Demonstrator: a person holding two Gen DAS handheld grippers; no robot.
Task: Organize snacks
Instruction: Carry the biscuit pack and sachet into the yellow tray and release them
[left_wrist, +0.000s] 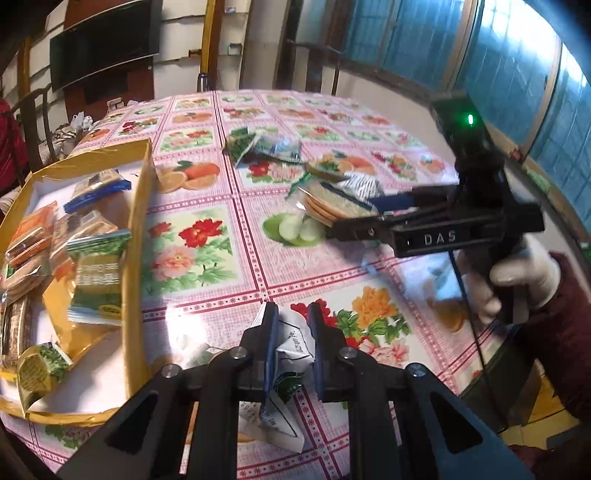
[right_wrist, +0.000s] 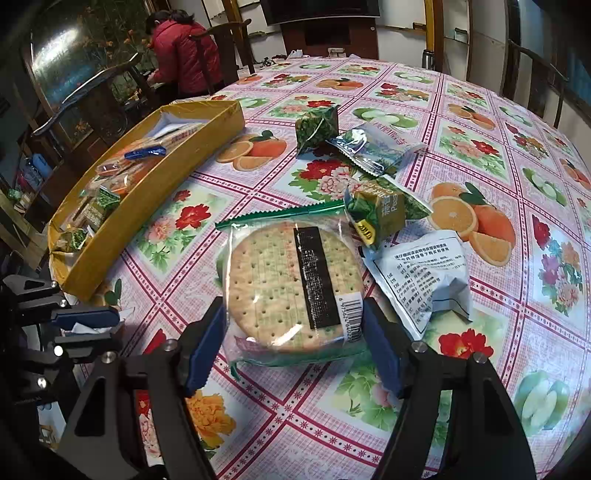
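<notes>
The round cracker pack (right_wrist: 291, 284) lies flat on the worktop (right_wrist: 461, 122), its black label strip running lengthwise away from the right wrist camera, and its green crimped seam at the far end. The right tongs (right_wrist: 293, 345) stand apart, one blue pad on each side of the pack's near end; whether they touch it I cannot tell. The left tongs (left_wrist: 291, 332) are clamped on a crumpled white packet (left_wrist: 291, 354), its long axis running from the pads back toward the camera (its lower end is cut off by the tong frame).

The yellow box (right_wrist: 155, 206) sits at the left of the worktop, holding several wrapped snacks: orange packs, blue-edged ones, and green ones, too jumbled to count. Loose beyond the cracker pack lie a small green wrapped snack (right_wrist: 376, 218), a white printed pouch (right_wrist: 417, 280), a green-and-blue sachet (right_wrist: 373, 147), and a green cube-like packet (right_wrist: 317, 127).
</notes>
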